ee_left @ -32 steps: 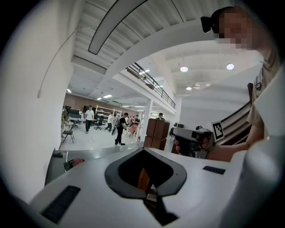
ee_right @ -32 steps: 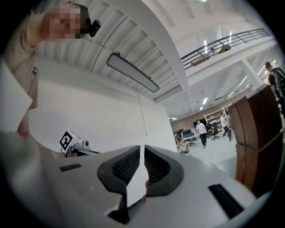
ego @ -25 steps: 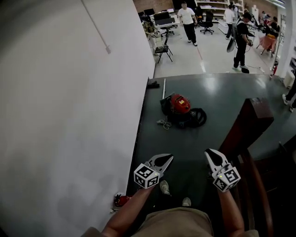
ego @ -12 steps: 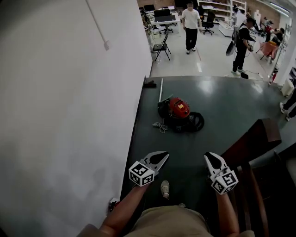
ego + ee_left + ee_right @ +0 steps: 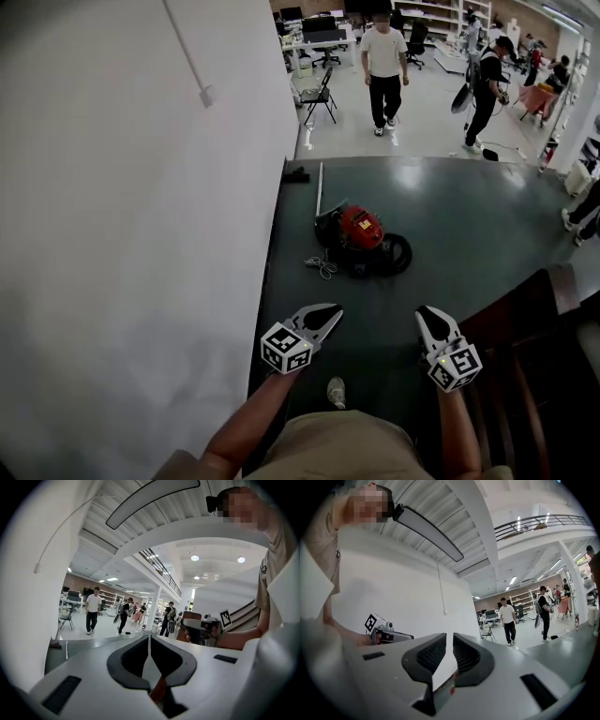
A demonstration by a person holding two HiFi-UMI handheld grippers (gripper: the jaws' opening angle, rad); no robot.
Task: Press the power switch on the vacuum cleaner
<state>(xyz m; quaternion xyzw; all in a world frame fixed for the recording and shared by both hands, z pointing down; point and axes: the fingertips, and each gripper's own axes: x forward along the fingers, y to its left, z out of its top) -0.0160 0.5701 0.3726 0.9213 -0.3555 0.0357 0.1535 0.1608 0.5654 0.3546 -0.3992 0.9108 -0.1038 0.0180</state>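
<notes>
The vacuum cleaner (image 5: 361, 230) is a red canister on the dark green floor, well ahead of both grippers. A black hose (image 5: 397, 253) coils at its right and a pale cord (image 5: 322, 266) lies at its left. No switch can be made out at this distance. My left gripper (image 5: 330, 311) is held level at waist height, jaws shut and empty; the left gripper view shows its tips (image 5: 149, 637) meeting. My right gripper (image 5: 424, 315) is level beside it, with a narrow gap between its pads (image 5: 438, 654) and nothing in it.
A white wall (image 5: 141, 234) runs along the left. A dark wooden railing (image 5: 525, 319) stands close at the right. A person (image 5: 384, 61) walks this way beyond the green floor, past a folding chair (image 5: 319, 96). More people (image 5: 487, 84) stand at the back right.
Both grippers have been carried forward, side by side. The vacuum cleaner sits lower in the head view. The walking person has come nearer, and the wooden railing has slid toward the lower right.
</notes>
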